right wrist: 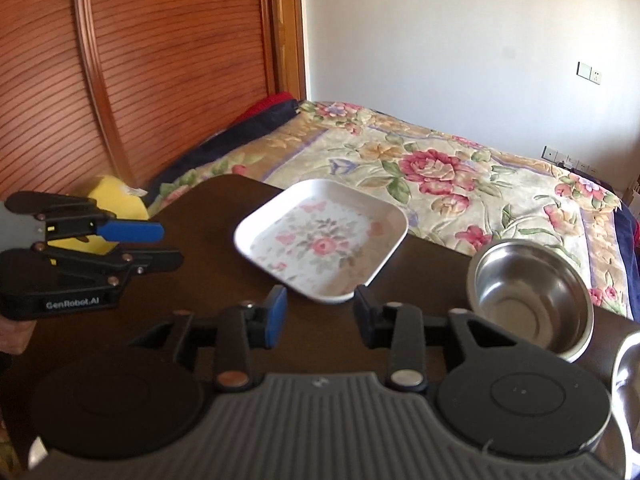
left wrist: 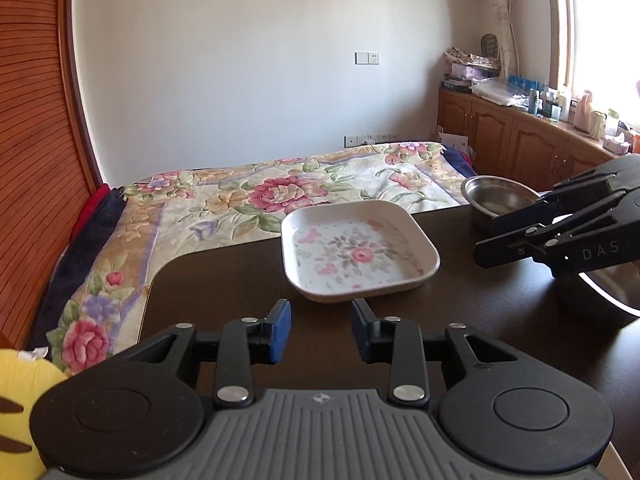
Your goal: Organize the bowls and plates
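Both grippers hover over the dark worktop (left wrist: 224, 280), and neither holds anything. In the left wrist view, the left gripper (left wrist: 320, 330) sits low in the frame with its blue-padded fingers (left wrist: 280, 330) spread apart, the gap between them empty. Just past those fingertips, at the centre of the frame, lies the square plate (left wrist: 360, 250), white with a pink rose pattern, flat on the worktop near its far edge.

To the right of the plate in that view stands the steel bowl (left wrist: 496, 196), upright, partly hidden by the right gripper (left wrist: 486, 236), which comes in from the right edge. Seen side-on here, its fingers overlap one another, so this view alone does not tell how they stand.

The right wrist view settles it: the right gripper's fingers (right wrist: 276, 316) are open, with nothing between them, and the near corner of the plate lies just beyond the gap. The bowl sits at the right of this frame, apart from the plate, shiny and empty. A pale curved rim (right wrist: 624, 356) pokes in at the right edge; what it belongs to cannot be told.

The left gripper enters from the left of this frame, one blue finger above a black one. Behind the worktop stretches a bed with a floral blanket (right wrist: 440, 168), and a yellow cushion (right wrist: 116, 196) peeks out at the left.
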Demonstrator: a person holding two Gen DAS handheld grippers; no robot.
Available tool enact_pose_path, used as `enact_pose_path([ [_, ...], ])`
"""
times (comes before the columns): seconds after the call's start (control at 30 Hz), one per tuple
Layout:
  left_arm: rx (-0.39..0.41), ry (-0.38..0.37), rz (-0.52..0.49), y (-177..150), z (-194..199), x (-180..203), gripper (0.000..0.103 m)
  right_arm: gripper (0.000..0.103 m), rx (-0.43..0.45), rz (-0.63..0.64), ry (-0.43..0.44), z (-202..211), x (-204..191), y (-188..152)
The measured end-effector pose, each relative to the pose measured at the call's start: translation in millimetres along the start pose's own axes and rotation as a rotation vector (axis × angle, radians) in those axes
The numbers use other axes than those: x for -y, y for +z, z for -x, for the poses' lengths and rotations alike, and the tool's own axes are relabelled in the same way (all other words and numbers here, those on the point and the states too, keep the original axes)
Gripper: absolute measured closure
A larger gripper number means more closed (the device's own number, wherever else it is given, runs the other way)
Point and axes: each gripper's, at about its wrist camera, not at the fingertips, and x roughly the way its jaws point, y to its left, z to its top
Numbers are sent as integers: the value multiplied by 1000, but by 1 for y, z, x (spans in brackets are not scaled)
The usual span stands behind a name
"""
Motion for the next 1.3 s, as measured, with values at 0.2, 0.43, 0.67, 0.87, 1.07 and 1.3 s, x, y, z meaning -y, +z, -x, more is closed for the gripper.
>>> enact_pose_path([
  [0.2, -19, -16, 13, 10, -29, -10, 63, 65, -78, -13, -2, -33, 17, 16],
  [0.43, -44, -18, 35, 17, -56, -23, 64, 66, -150, -20, 1, -56, 31, 26],
  [0.67, -59, -30, 68, 22, -76, -33, 69, 69, -196, -46, 24, -74, 43, 32],
  [0.87, -84, -48, 104, 22, -91, -38, 70, 69, -230, -70, 25, -82, 47, 33],
  [1.07, -83, -51, 101, 25, -97, -37, 71, 73, -241, -58, 28, -84, 45, 35],
  [1.3, -101, -52, 105, 23, -105, -37, 78, 82, -272, -39, 42, -92, 43, 32],
])
